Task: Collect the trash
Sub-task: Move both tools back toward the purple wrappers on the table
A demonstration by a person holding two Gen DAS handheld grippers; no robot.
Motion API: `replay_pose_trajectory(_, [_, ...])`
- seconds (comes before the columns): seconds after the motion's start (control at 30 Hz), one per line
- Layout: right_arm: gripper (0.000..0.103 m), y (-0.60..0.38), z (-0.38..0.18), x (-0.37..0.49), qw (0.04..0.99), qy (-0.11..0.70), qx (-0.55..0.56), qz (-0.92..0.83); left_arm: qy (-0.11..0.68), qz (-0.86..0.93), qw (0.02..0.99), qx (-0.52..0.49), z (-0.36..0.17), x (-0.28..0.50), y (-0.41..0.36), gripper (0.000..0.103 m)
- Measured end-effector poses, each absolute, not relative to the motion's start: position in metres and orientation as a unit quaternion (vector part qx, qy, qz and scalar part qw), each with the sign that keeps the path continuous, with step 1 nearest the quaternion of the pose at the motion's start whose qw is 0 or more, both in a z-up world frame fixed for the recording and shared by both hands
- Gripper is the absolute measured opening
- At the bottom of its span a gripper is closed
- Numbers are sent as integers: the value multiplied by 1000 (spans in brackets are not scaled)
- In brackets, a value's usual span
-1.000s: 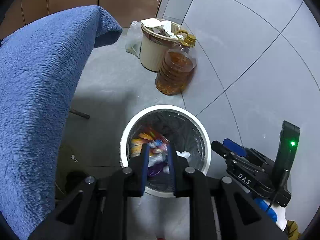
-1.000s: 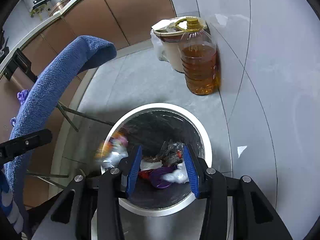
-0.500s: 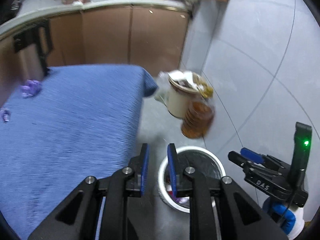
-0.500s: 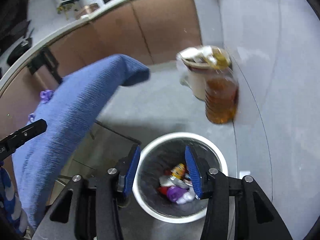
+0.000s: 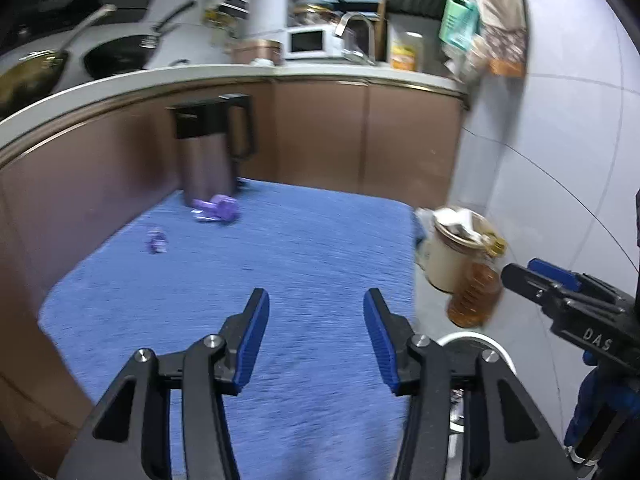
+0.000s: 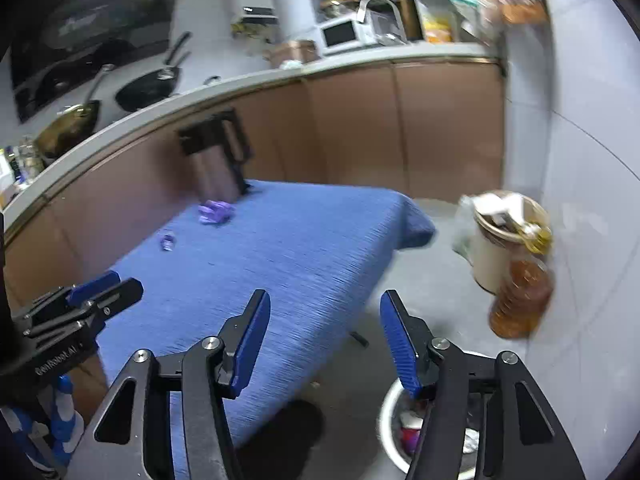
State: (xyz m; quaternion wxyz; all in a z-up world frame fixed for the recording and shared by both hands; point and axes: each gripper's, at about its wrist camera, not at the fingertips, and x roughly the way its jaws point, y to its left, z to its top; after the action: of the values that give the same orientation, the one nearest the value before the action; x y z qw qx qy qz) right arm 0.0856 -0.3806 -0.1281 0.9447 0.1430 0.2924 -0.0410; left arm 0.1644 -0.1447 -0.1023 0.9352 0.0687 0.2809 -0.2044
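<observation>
Pointing across the bench covered with a blue fleecy cloth (image 5: pixel 320 264), the left gripper (image 5: pixel 316 336) has its blue-padded fingers (image 5: pixel 253 336) spread apart with nothing between them; its jaws have just been opening. The right gripper (image 6: pixel 320 340) likewise stands open and empty, its jaws having just widened, with its fingers (image 6: pixel 251 340) over the near edge of the cloth. Two pieces of trash lie on the far left part of the cloth: a crumpled purple wrapper (image 5: pixel 218 209) just beside the base of a dark steel thermos jug with a black handle (image 5: pixel 212 152), and a small purple scrap (image 5: pixel 157 242) nearer the left edge, well apart from both grippers. A round white waste bin with a black liner (image 6: pixel 390 412) stands on the grey floor at the right of the bench, partly hidden behind the right gripper; coloured wrappers appear to lie inside it, though blur limits detail. Against the tiled wall stand a cream bucket stuffed with paper (image 6: pixel 496 248) and, touching it, an amber oil bottle with a yellow cap (image 6: pixel 520 296).
</observation>
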Motion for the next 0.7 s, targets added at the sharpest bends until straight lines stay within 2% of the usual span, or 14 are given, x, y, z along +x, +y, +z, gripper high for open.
replay_pose_trajectory(0.13, [59,-344,-113,94,950,284,131,-13,268,-174,946,55,-93,158,-108,53])
replay_pose_trajectory(0.7, [64,-256,-90,98,954,285,89,40,233,-91,968,20,-82,121,-10,59])
